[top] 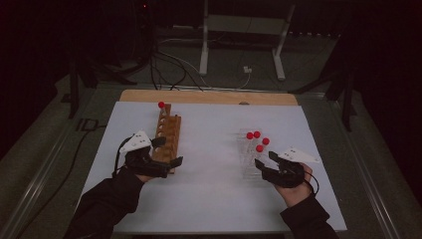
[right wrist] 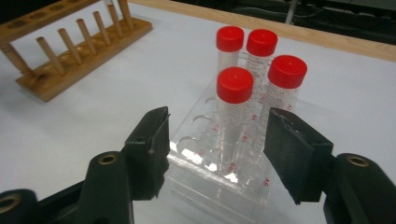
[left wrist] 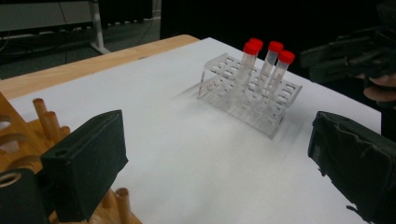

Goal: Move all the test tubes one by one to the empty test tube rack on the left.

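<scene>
Clear rack (right wrist: 205,172) lies between the right gripper (right wrist: 217,154) jaws, untouched

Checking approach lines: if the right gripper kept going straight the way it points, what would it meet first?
Most likely the nearest red-capped tube in the clear rack, which stands between the right gripper and the other tubes; depth is uncertain.

High view dim, surroundings black; gripper views brighter, slightly soft; faint shadows.
</scene>
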Action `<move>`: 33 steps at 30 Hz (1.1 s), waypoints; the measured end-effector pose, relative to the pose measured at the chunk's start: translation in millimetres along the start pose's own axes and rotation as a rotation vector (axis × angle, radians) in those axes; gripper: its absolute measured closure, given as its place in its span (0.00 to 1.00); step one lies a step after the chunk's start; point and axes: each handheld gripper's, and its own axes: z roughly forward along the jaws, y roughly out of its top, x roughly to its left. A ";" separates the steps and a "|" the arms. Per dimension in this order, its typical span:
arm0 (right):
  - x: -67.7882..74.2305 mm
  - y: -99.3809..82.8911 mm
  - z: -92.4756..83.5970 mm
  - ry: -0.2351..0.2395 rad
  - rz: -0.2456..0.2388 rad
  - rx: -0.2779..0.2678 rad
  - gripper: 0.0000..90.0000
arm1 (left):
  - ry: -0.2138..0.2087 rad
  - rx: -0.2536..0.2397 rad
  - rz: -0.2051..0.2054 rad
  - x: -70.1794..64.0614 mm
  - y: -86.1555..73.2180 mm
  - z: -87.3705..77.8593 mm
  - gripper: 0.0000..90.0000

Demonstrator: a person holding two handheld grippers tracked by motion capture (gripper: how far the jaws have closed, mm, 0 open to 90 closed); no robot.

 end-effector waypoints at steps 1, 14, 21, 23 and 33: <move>-0.6 -0.3 1.8 -0.001 0.001 0.004 0.47 | -0.005 0.001 0.001 -1.1 -1.7 0.7 0.06; -4.2 -1.0 23.8 -0.006 0.014 0.062 0.64 | -0.014 -0.010 -0.005 -5.4 -12.5 4.6 0.06; -4.9 0.3 28.8 -0.025 0.020 0.077 0.70 | -0.016 -0.006 -0.002 -5.3 -13.4 5.9 0.06; -4.8 0.7 30.4 -0.028 0.015 0.085 0.72 | -0.010 -0.004 0.001 -5.4 -13.7 6.4 0.06; -3.7 -1.4 37.5 -0.051 0.009 0.113 0.80 | -0.012 0.001 -0.003 -4.1 -14.4 7.0 0.06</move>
